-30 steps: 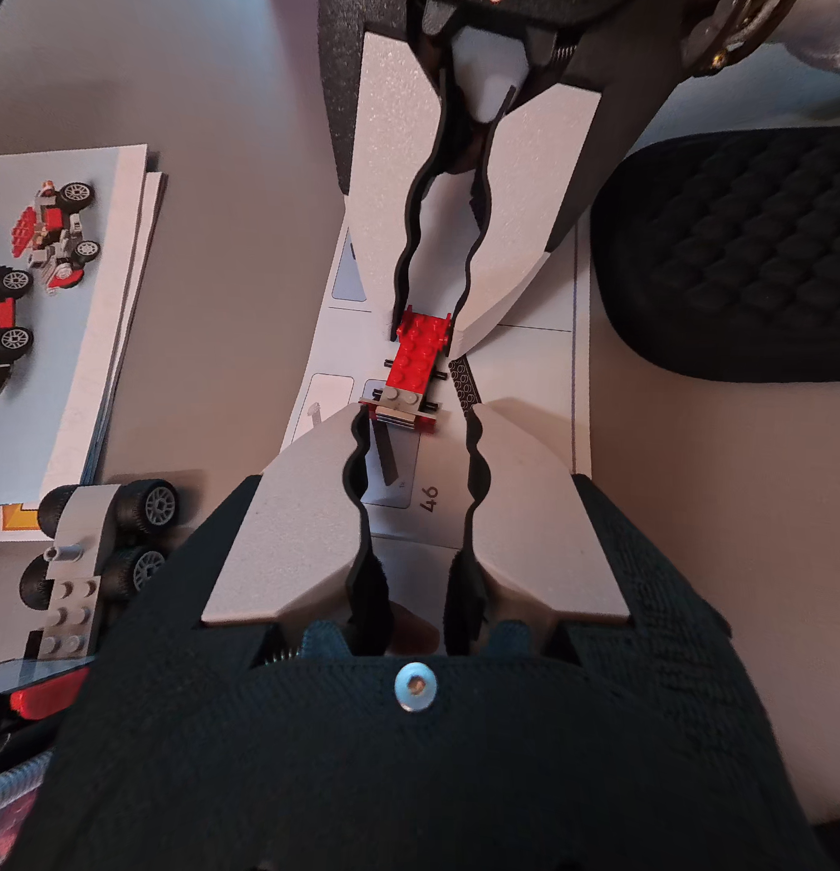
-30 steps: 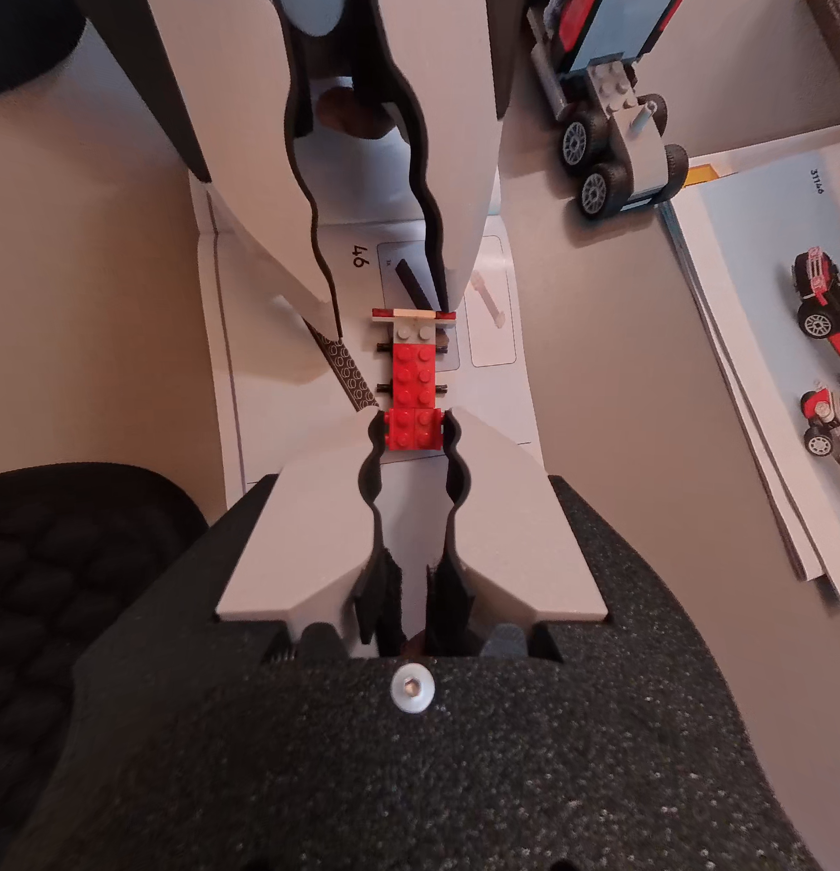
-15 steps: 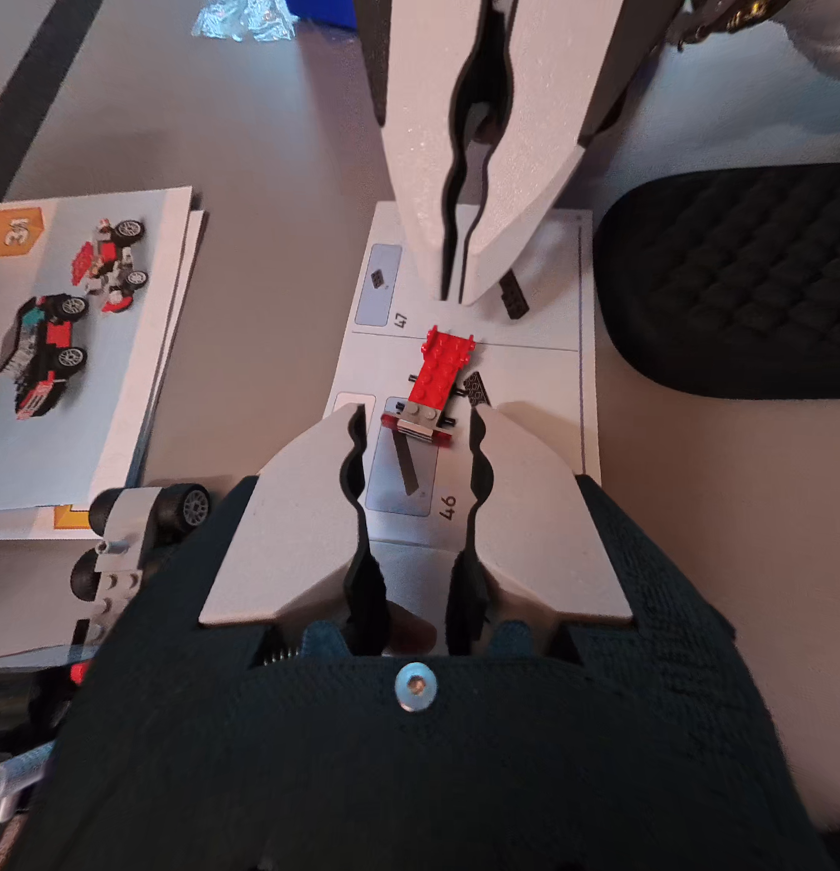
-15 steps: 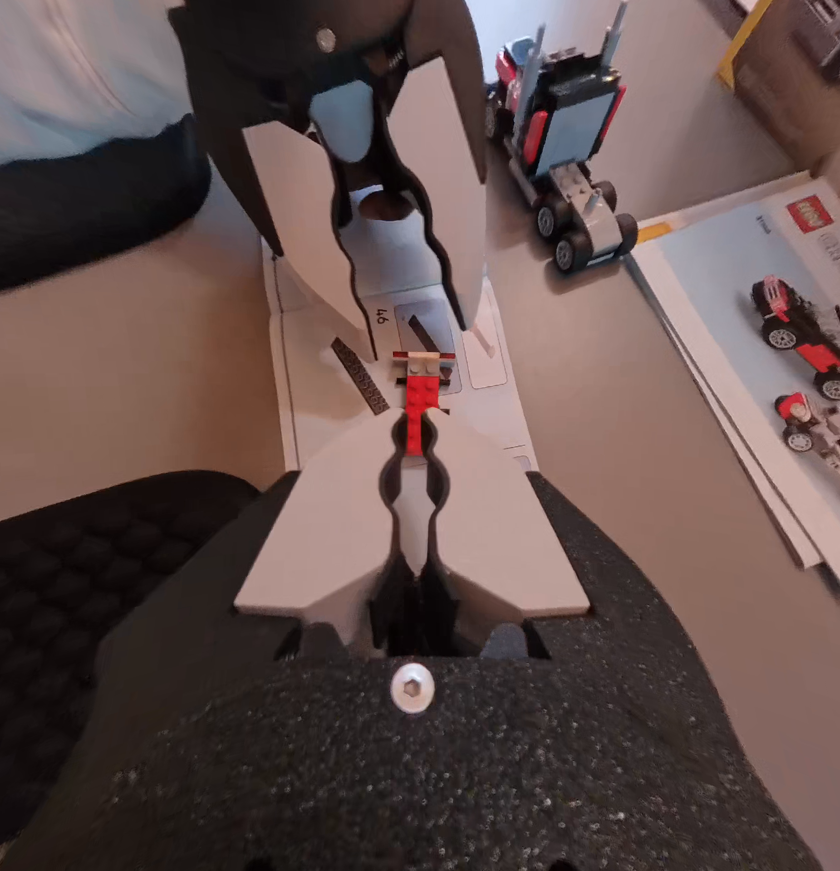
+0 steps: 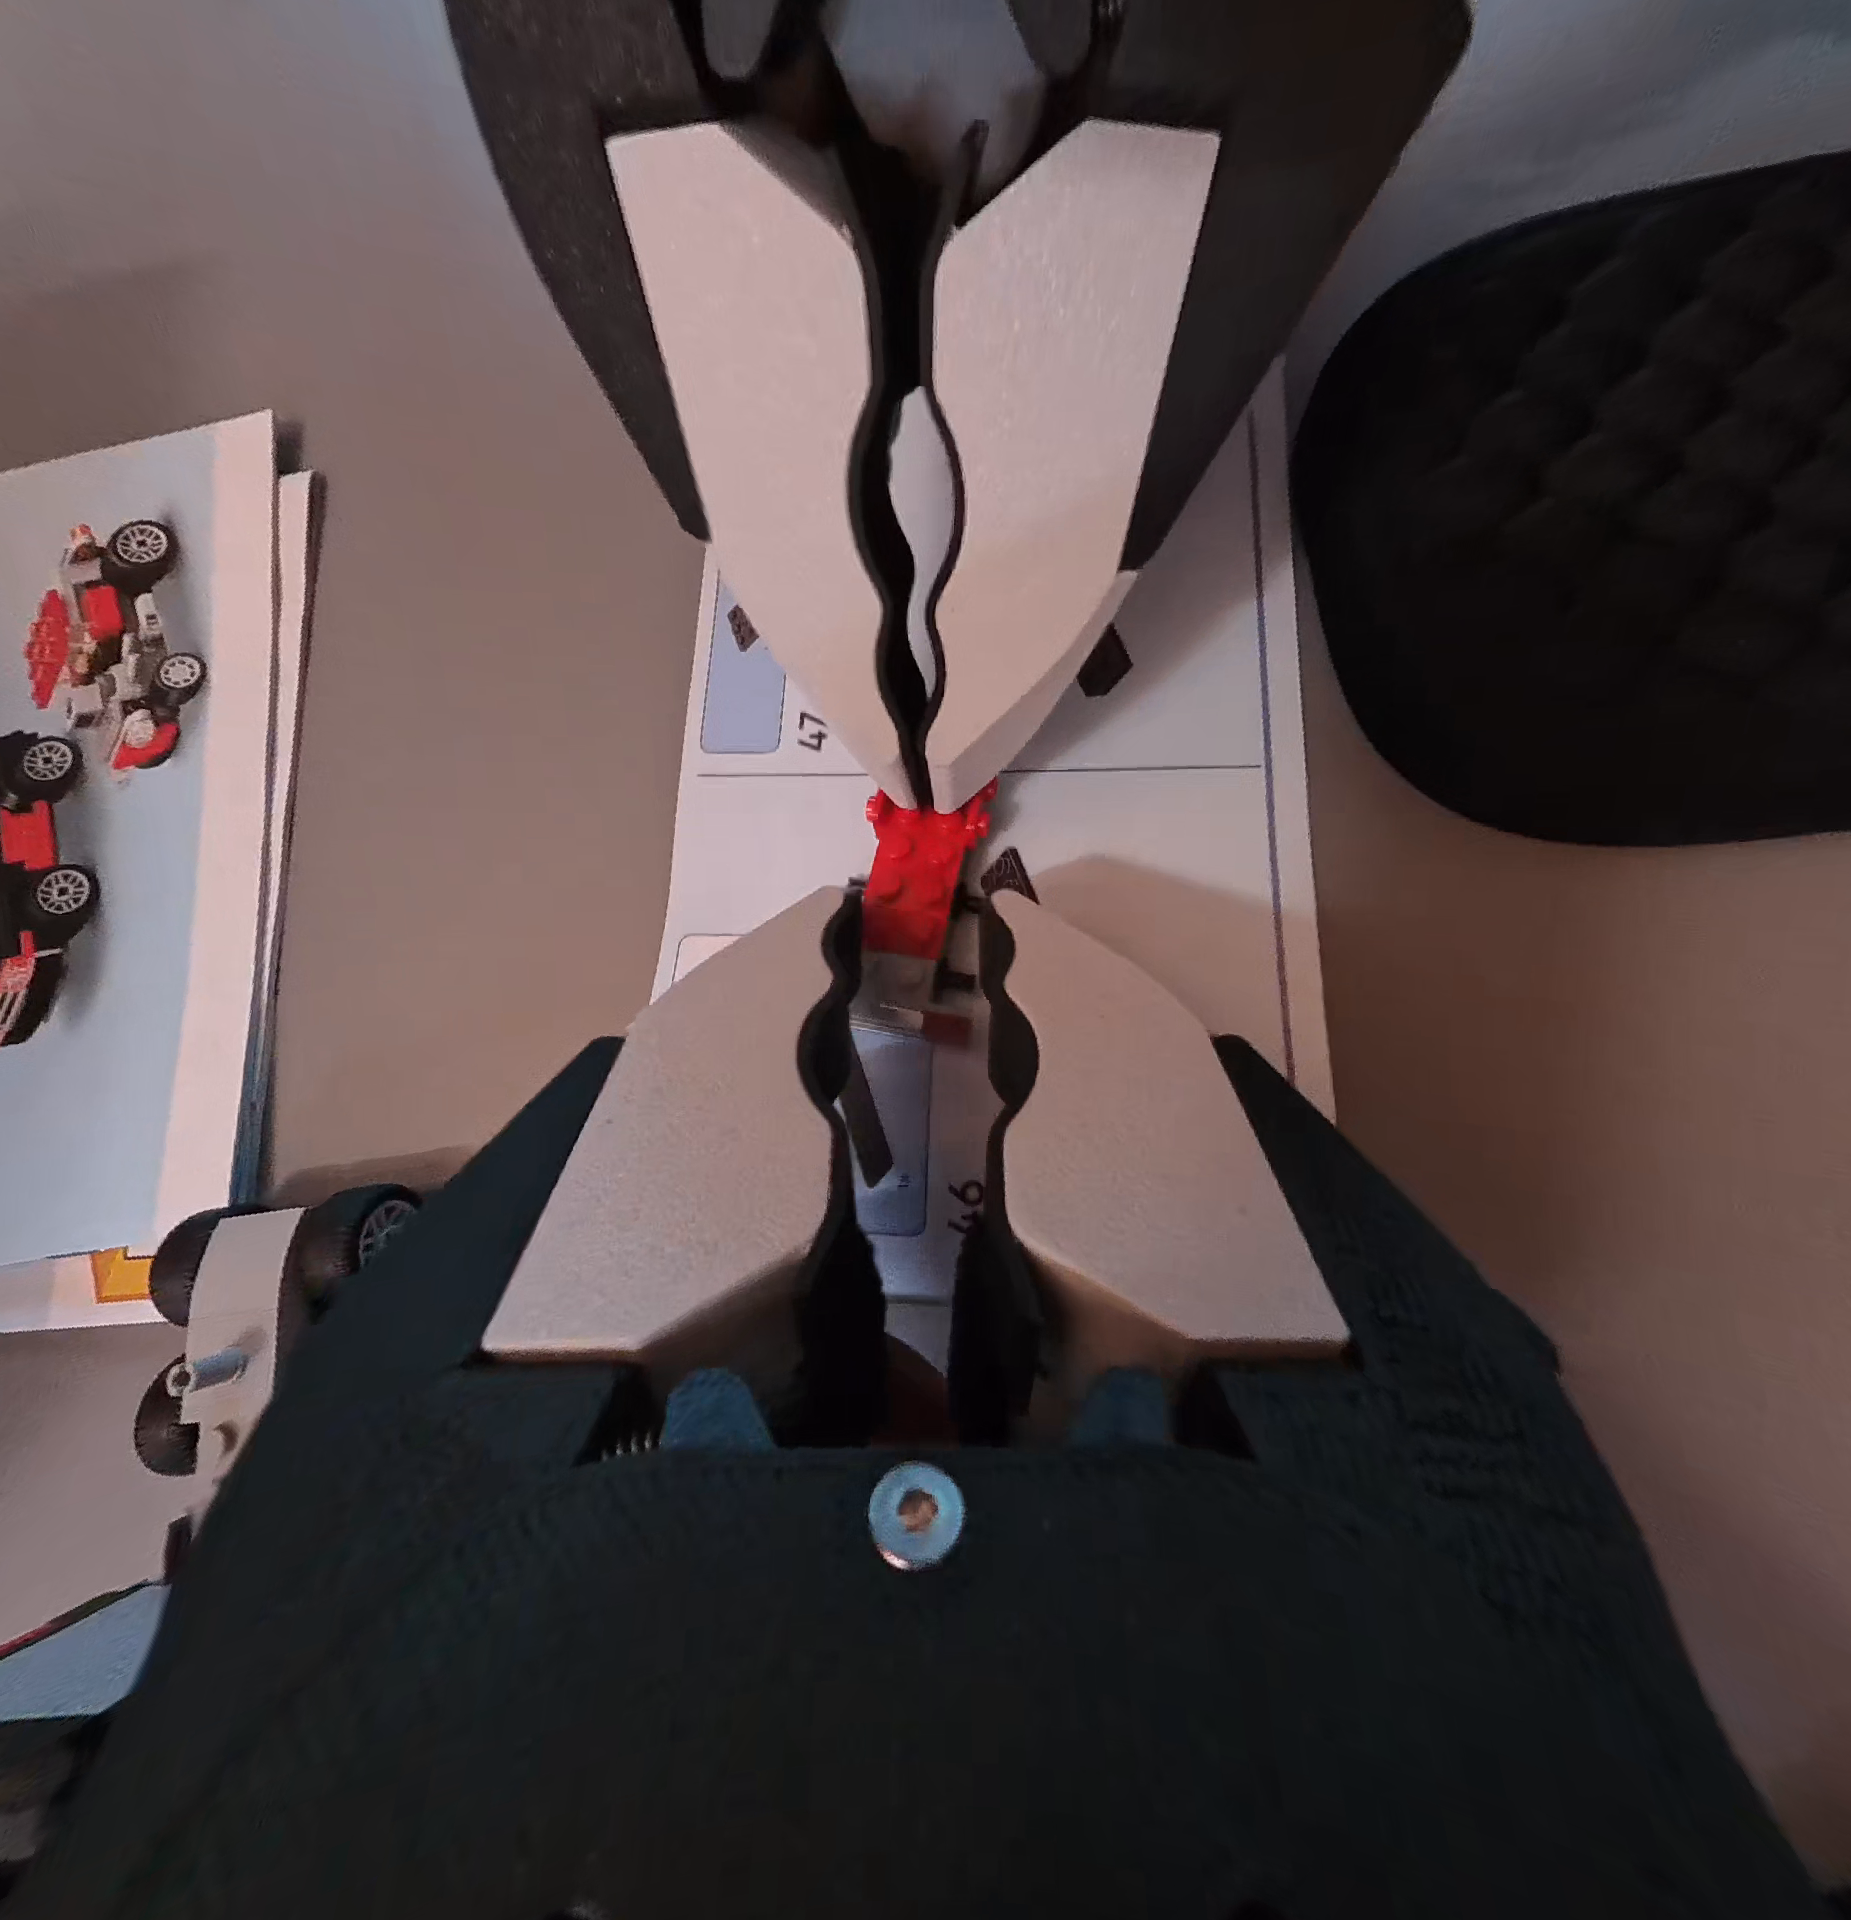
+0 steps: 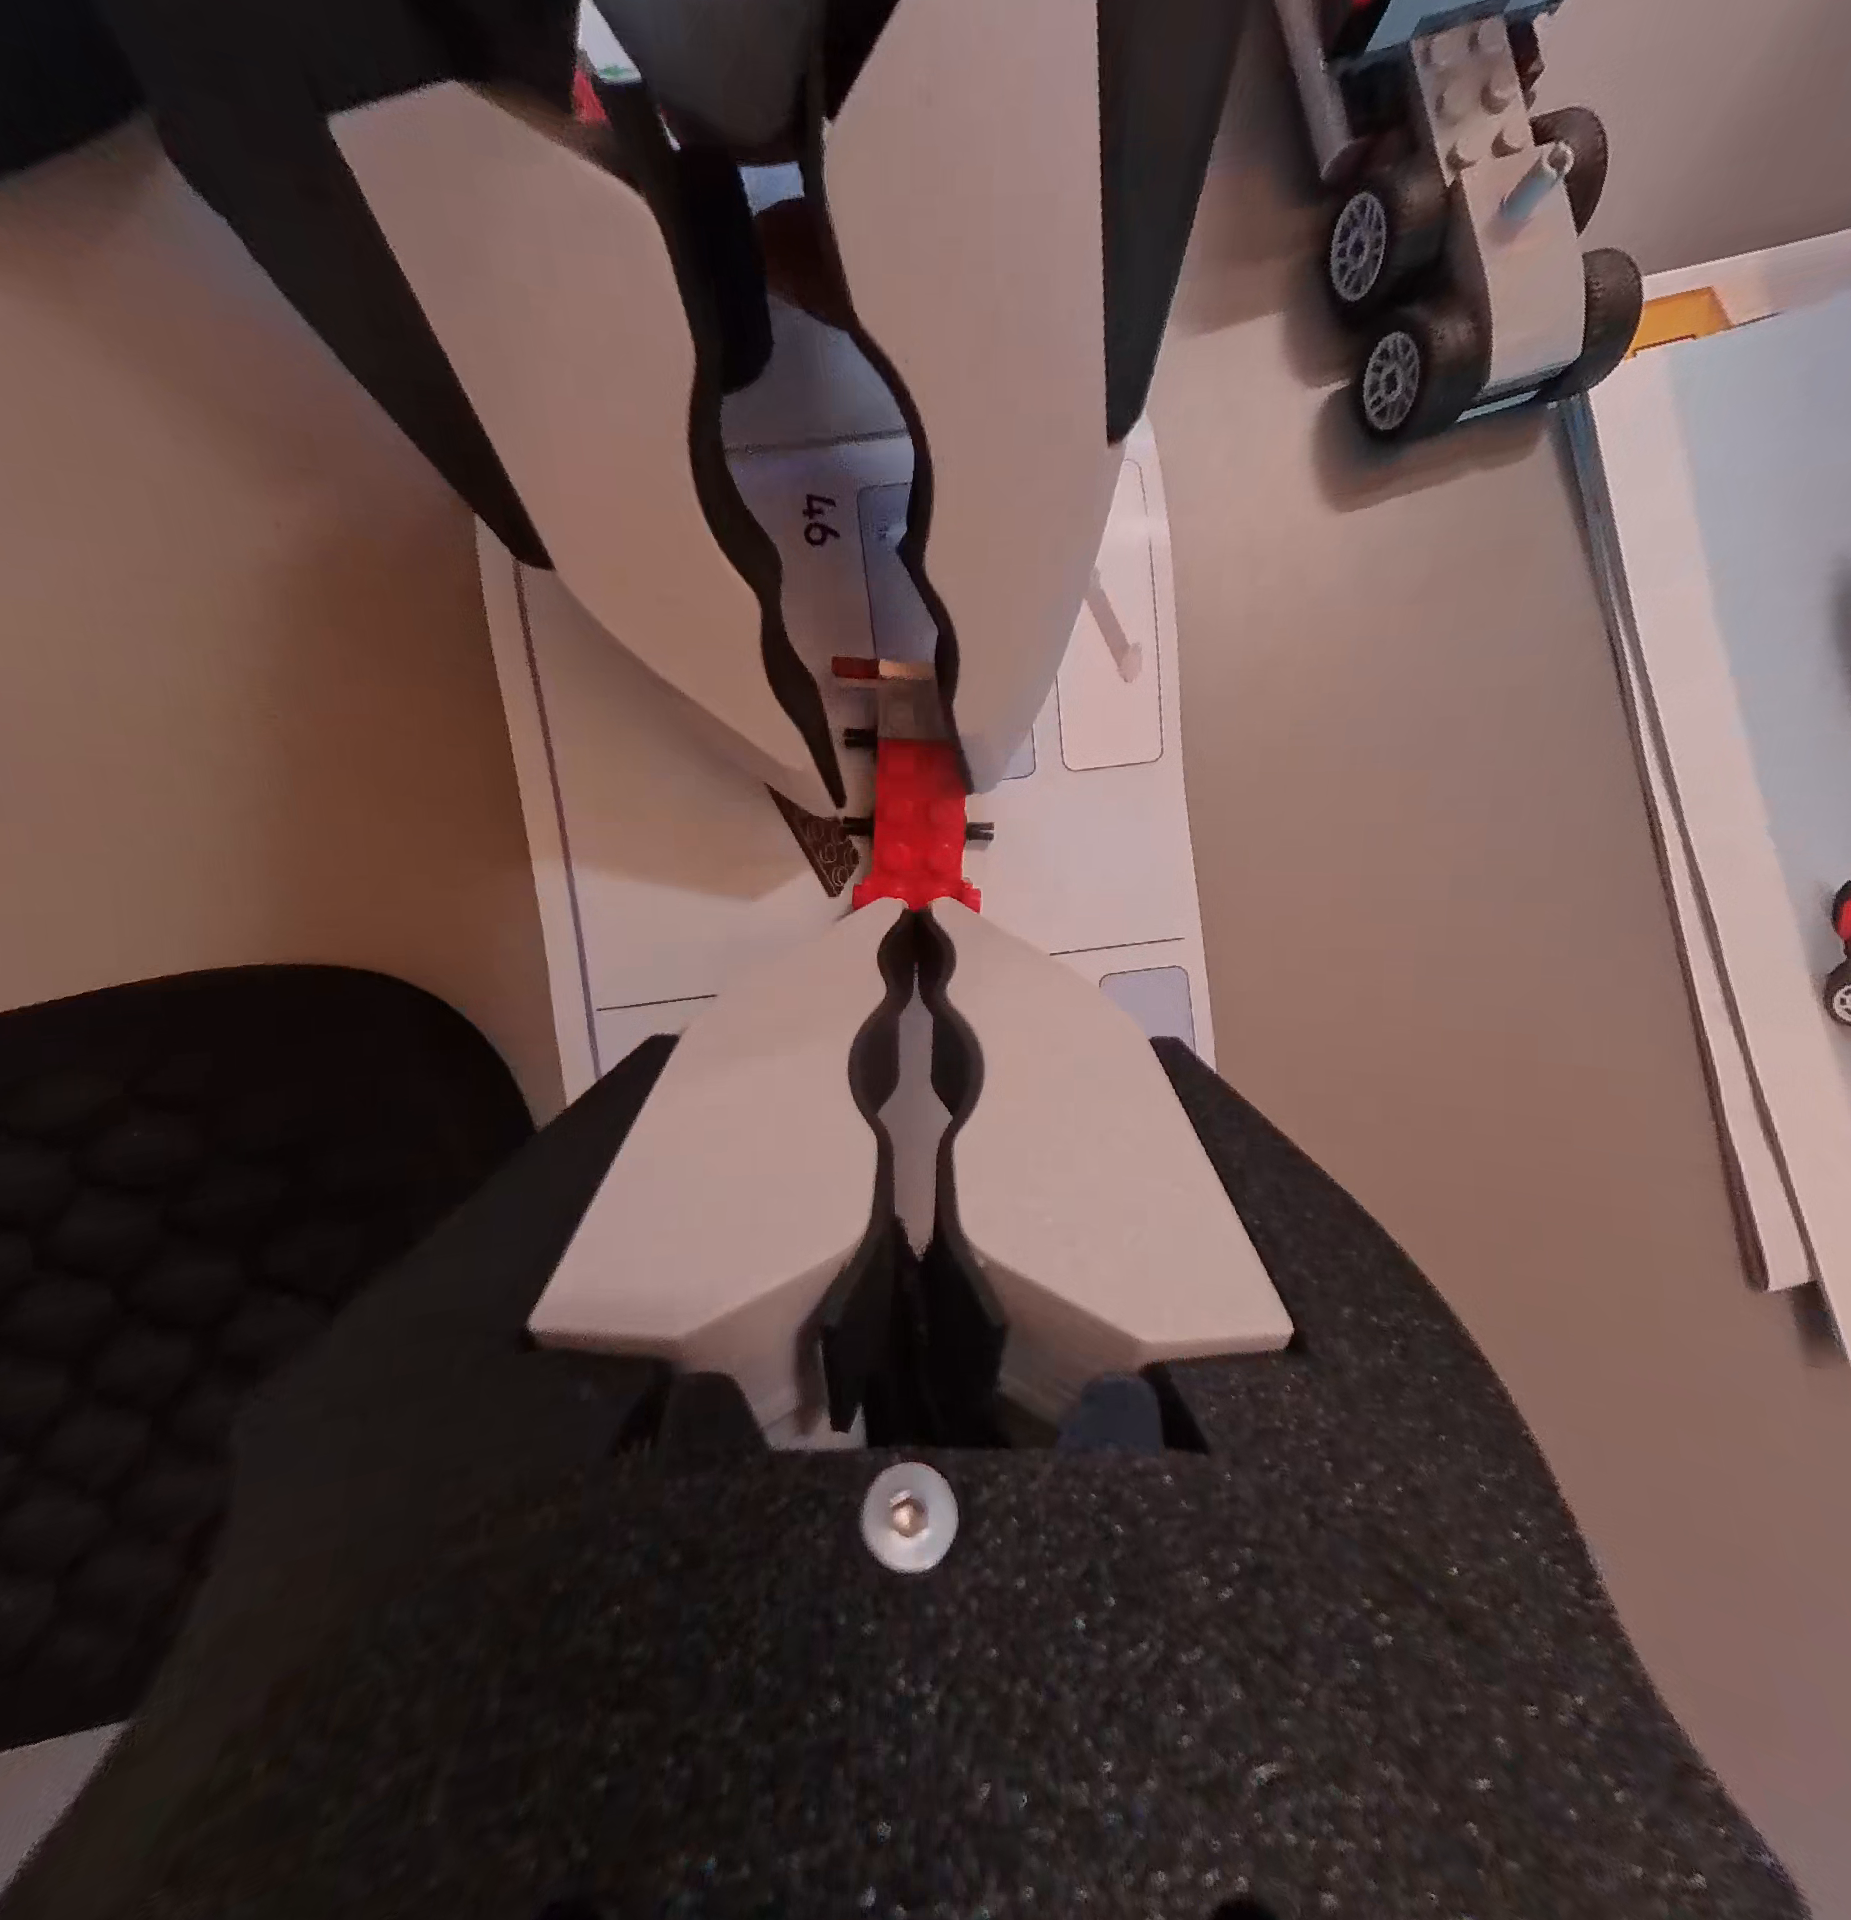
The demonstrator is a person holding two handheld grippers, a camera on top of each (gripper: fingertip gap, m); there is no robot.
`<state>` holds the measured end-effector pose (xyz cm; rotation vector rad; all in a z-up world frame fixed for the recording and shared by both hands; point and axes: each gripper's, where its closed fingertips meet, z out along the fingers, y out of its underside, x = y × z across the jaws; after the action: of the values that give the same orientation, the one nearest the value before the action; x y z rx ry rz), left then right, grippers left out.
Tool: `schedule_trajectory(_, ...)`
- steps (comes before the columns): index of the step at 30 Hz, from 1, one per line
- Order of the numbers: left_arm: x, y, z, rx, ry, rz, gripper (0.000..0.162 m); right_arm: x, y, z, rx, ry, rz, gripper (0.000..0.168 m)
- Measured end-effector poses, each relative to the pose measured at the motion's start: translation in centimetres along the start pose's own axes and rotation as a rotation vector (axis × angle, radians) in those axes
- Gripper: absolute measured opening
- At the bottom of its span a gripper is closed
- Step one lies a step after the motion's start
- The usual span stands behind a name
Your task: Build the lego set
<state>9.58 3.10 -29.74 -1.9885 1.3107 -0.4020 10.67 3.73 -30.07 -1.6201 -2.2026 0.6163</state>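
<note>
Your right gripper (image 6: 913,906) is now clamped on the wide end of the red lego piece (image 6: 916,821), fingers nearly touching; half a second ago it held the piece higher above the instruction sheet (image 5: 1139,831). Your left gripper (image 5: 916,914) has moved in: its parted fingers now straddle the grey end of the piece, which sat clear of them before; can't tell if they grip it. The piece sits over the sheet, between both grippers. Wheeled truck model (image 6: 1472,260) unchanged beside the booklets (image 5: 121,831).
</note>
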Motion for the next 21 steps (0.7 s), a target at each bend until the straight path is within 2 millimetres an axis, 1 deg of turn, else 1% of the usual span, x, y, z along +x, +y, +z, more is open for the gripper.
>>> schedule_trajectory(2,-0.21,-0.01,0.04,0.011,-0.008,-0.029,0.016,-0.01,-0.01,0.00,0.005,-0.002,0.018,0.000)
schedule_trajectory(8,-0.25,0.06,-0.01,0.044,0.005,-0.073,0.016,-0.03,-0.08,0.06,0.009,0.018,0.046,0.000)
schedule_trajectory(21,-0.19,0.09,0.07,0.061,0.009,-0.078,0.016,-0.07,-0.10,0.13,-0.108,0.071,0.037,0.000)
